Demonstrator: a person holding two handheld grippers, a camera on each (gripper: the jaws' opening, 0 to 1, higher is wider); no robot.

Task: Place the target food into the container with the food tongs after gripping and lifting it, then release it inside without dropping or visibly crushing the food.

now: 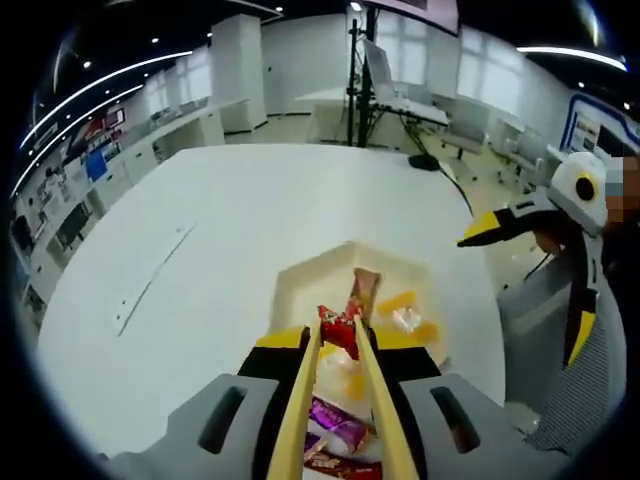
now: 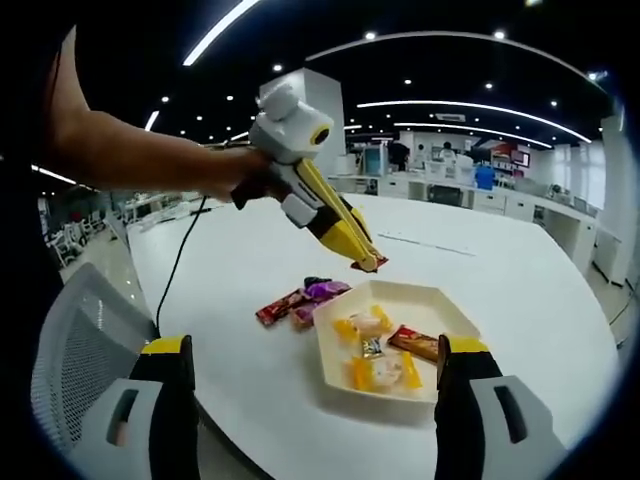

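Observation:
My left gripper is shut on a pair of yellowish food tongs. The tongs' tips pinch a red-wrapped snack held in the air over the near rim of a white tray. In the right gripper view a hand holds that left gripper above the table. There the red-wrapped snack hangs at the tong tips, just above the white tray's far edge. My right gripper stands open on the near side of the tray, with nothing between its jaws.
The tray holds yellow candies and a brown-red bar. A red bar and a purple packet lie on the white table left of the tray. A mesh chair stands at the table's edge, and a cable trails across.

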